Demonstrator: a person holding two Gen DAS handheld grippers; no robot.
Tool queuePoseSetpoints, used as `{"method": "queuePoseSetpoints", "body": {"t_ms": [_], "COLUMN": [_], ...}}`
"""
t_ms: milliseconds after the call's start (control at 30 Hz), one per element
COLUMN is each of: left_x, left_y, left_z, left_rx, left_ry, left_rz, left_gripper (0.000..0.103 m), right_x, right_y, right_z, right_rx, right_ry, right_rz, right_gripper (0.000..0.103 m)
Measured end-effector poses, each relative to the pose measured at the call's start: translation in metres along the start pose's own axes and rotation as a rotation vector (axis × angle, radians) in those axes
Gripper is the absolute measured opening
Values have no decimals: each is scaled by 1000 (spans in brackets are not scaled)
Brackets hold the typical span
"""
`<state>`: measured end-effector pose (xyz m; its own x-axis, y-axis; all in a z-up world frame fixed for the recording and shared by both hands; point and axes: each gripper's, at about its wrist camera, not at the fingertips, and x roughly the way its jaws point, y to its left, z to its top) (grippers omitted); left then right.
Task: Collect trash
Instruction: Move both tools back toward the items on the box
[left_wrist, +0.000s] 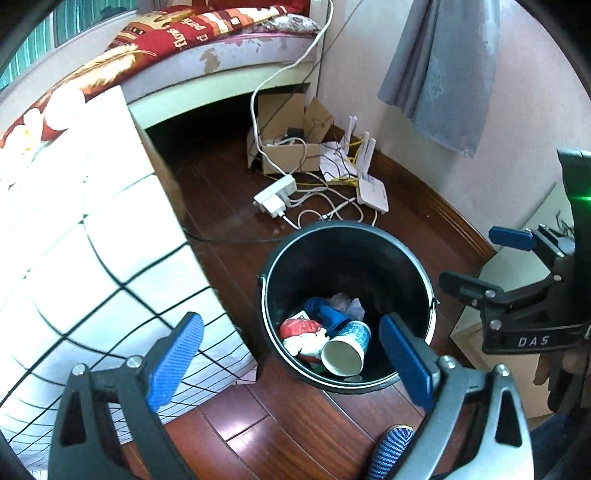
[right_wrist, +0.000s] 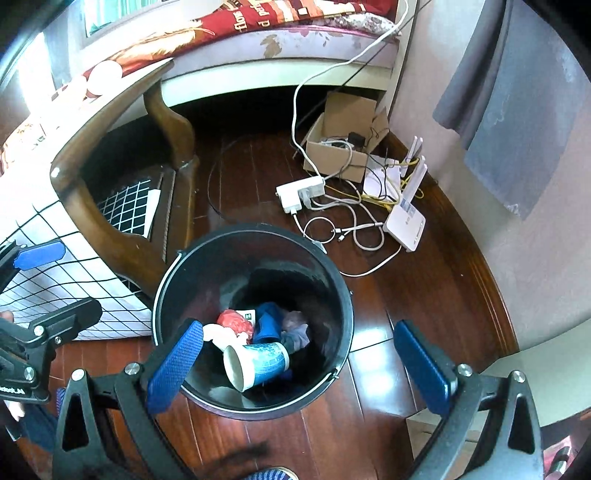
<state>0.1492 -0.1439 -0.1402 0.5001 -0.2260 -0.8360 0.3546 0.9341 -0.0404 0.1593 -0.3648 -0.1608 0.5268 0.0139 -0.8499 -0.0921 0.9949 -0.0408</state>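
Observation:
A black trash bucket (left_wrist: 347, 258) stands on the wood floor and also shows in the right wrist view (right_wrist: 255, 258). Inside lie a blue-and-white paper cup (left_wrist: 347, 347) (right_wrist: 258, 363), a red-and-white wrapper (left_wrist: 301, 332) (right_wrist: 232, 325), a blue item (left_wrist: 325, 314) (right_wrist: 267, 325) and crumpled paper (left_wrist: 345, 302) (right_wrist: 295, 328). My left gripper (left_wrist: 291, 362) is open and empty above the bucket's near left rim. My right gripper (right_wrist: 306, 365) is open and empty above the bucket's near rim; it also shows at the right of the left wrist view (left_wrist: 484, 258).
A table with a white grid cloth (left_wrist: 74, 240) (right_wrist: 44, 251) stands left of the bucket. Behind are a power strip (left_wrist: 275, 195) (right_wrist: 301, 192), tangled cables, a white router (left_wrist: 373, 192) (right_wrist: 404, 221), a cardboard box (left_wrist: 288, 136) (right_wrist: 343, 140) and a bed (left_wrist: 221, 48).

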Motion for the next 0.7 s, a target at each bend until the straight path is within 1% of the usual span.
{"method": "queuePoseSetpoints", "body": {"t_ms": [400,700], "left_x": [-36,-67], "left_y": [10,23], "left_z": [-2,-10], "left_rx": [-14,-49], "left_ry": [-51,-93], "left_rz": [22,48], "left_gripper": [97,97], "right_x": [-38,-66], "right_y": [21,40], "right_z": [9,14], "right_rx": [-36,-81], "right_ry": [-57,-90], "right_rz": [8,8], "right_gripper": [103,103]}}
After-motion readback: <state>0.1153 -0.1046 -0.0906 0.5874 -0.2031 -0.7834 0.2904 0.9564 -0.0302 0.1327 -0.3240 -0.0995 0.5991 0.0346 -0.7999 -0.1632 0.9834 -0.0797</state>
